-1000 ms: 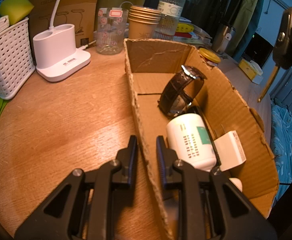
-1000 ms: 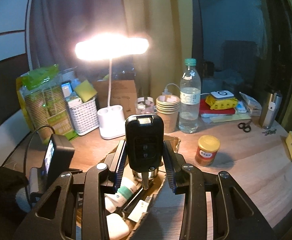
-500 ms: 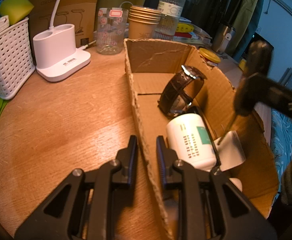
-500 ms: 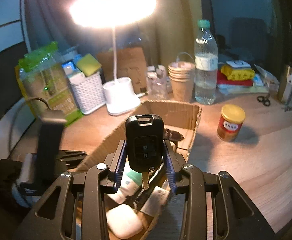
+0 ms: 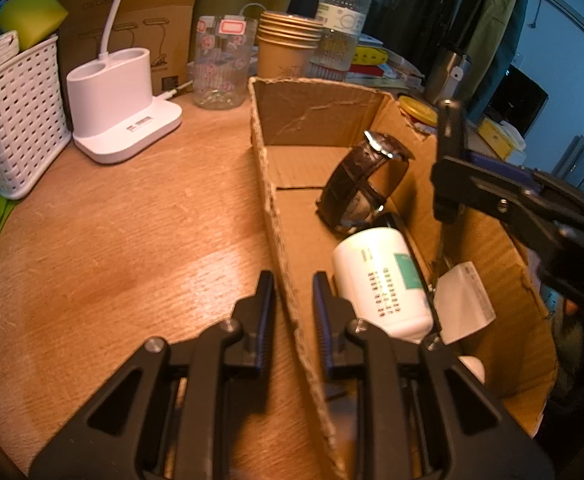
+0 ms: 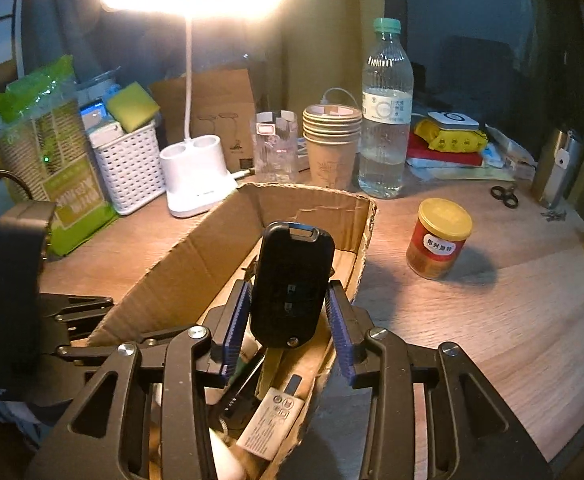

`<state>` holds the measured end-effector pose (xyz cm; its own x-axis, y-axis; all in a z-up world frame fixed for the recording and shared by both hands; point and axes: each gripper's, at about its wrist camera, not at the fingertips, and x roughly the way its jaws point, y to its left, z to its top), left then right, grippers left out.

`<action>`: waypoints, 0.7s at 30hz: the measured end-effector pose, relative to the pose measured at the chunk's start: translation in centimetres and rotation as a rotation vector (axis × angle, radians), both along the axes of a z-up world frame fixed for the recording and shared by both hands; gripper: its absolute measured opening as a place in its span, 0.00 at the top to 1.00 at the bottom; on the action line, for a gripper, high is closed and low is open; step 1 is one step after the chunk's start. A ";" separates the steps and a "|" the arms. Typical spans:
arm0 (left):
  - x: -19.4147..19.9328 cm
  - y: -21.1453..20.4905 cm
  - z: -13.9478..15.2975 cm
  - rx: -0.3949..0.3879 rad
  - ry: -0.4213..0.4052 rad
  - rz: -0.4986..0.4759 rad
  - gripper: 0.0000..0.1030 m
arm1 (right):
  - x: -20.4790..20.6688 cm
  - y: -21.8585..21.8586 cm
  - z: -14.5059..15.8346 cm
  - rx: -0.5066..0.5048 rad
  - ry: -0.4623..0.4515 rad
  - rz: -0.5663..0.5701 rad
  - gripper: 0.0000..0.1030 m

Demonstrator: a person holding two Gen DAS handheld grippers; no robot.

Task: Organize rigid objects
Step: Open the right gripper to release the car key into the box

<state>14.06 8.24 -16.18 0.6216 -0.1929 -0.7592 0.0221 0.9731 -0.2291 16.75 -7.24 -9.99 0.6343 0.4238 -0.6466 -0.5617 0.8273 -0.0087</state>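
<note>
Left wrist view: a wooden table under warm lamp light carries a cardboard box with clutter along its back edge. The left gripper pinches the box's side wall. The right gripper clamps a black car key above the box's inside, over a watch and white bottle.
</note>
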 end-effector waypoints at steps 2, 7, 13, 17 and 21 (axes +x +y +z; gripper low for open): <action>0.0 0.0 0.0 0.000 0.000 0.000 0.80 | 0.2 0.1 -0.2 -0.013 -0.005 -0.008 0.60; 0.0 0.0 0.0 0.000 0.000 0.000 0.80 | 0.4 0.2 -0.6 -0.033 -0.014 -0.024 0.59; -0.1 0.0 0.0 0.001 -0.001 -0.001 0.79 | 0.4 0.1 -0.3 -0.035 -0.020 -0.023 0.49; -0.2 0.1 -0.1 0.001 0.000 -0.002 0.79 | 0.4 -0.4 0.2 -0.019 -0.036 -0.047 0.43; -0.2 0.1 -0.1 0.002 0.000 -0.001 0.79 | 0.7 -1.1 0.3 -0.005 -0.029 -0.063 0.43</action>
